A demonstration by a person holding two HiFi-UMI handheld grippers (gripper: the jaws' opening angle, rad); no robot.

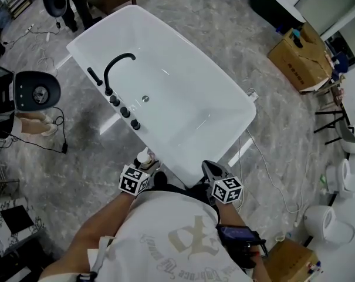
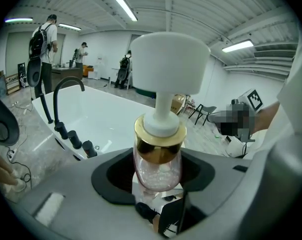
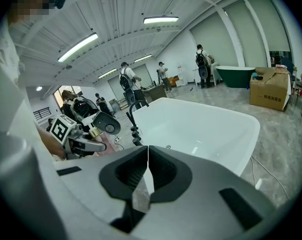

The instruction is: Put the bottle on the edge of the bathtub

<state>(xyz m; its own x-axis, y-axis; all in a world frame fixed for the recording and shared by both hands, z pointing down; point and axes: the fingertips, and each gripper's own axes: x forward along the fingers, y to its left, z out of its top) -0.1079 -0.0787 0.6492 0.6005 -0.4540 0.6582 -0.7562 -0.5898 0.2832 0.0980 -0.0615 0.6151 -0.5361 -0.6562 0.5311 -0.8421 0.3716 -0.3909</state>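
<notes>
Left gripper (image 2: 158,184) is clamped on the pump bottle (image 2: 158,159) at lower centre, near the white bathtub (image 1: 189,81). Right gripper (image 3: 147,171) is pinched closed, empty.

Near rim of bathtub (image 1: 215,144): left bare, approachable from above. Left rim: blocked by black faucet (image 1: 116,68) and knobs (image 1: 125,111). Basin: left open throughout.

Grey floor (image 1: 224,16) w/ bathtub (image 1: 183,93) & cardboard box (image 1: 297,57).
</notes>
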